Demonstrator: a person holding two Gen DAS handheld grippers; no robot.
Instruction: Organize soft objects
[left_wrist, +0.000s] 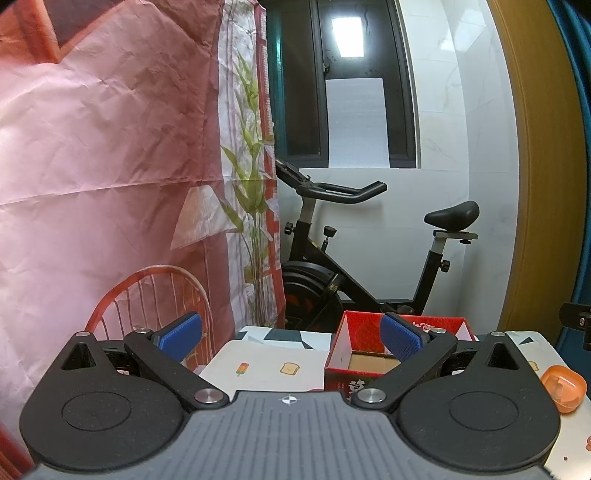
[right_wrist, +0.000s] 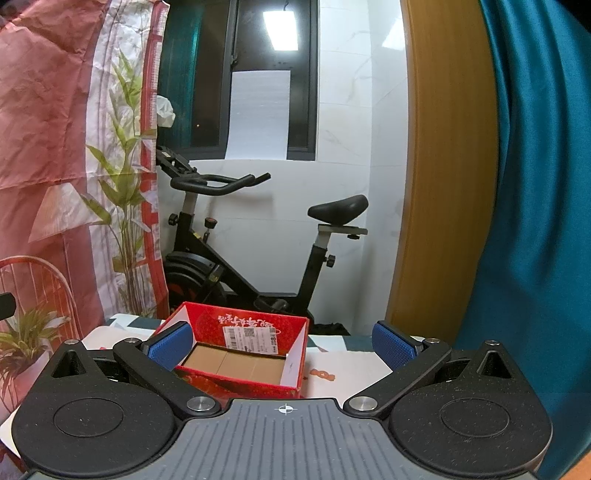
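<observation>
The left gripper (left_wrist: 291, 338) is hovering with blue pads spread wide, a red box (left_wrist: 354, 354) sitting open just ahead beside its right finger.

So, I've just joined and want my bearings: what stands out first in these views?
An open red cardboard box, empty inside, sits on the patterned table straight ahead. Behind it a black exercise bike stands by the white wall. The left gripper and the right gripper both hang open, holding nothing.
</observation>
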